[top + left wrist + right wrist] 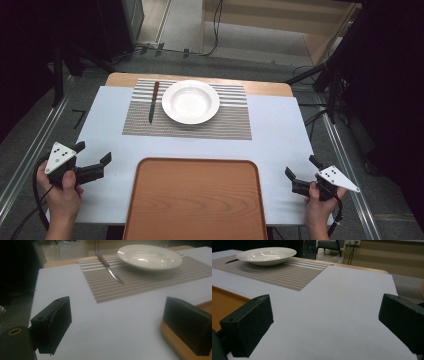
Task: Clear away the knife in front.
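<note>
A white deep plate (190, 101) (150, 256) (267, 255) rests on a striped placemat (220, 125) at the far middle of the table. Left of it on the mat lies a knife (153, 101) (110, 268) with a dark reddish handle, its blade pointing toward me. My left gripper (92, 152) (125, 327) hovers open over the table's near left, nothing between its jaws. Near the right edge my right gripper (302, 167) (327, 332) is held open and empty too.
An orange-brown wooden tray (195, 200) (180, 345) (224, 302) lies at the near middle between both hands. The white table top (280, 140) ends in wooden trim at the back. Metal rails, stands and cables flank the table on the floor.
</note>
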Available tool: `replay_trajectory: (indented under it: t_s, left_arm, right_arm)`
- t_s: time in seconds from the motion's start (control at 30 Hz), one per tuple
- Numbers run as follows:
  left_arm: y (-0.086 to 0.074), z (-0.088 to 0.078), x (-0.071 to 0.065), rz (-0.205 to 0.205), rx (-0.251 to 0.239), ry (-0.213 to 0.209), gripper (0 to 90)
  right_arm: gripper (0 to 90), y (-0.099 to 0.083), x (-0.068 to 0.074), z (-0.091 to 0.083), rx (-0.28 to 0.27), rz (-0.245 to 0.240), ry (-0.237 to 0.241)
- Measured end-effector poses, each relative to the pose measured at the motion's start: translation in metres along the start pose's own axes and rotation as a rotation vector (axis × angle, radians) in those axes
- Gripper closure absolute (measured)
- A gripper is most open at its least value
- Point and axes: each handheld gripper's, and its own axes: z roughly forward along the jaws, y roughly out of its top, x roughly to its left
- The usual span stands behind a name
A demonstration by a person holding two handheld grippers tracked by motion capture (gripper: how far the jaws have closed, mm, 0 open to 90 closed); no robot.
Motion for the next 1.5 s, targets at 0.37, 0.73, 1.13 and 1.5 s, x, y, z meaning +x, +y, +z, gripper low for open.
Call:
replay_trajectory:
  t_s: [0.37, 0.73, 1.13, 1.5]
  left_arm:
    - [0.038, 0.025, -0.006, -0.011, 0.006, -0.043, 7.2]
    - [0.058, 0.058, -0.011, -0.015, 0.034, -0.083, 7.2]
    - [0.075, 0.091, -0.010, -0.033, 0.053, -0.107, 10.6]
    - [0.094, 0.115, -0.004, -0.041, 0.068, -0.098, 12.0]
  right_arm:
    - [0.0, 0.000, 0.001, 0.000, -0.001, -0.011, 0.011]
    - [0.0, 0.000, 0.001, -0.001, -0.008, -0.017, 0.019]
    - [0.0, 0.000, 0.001, 0.000, -0.008, -0.023, 0.029]
    - [0.0, 0.000, 0.002, 0.000, -0.005, -0.024, 0.033]
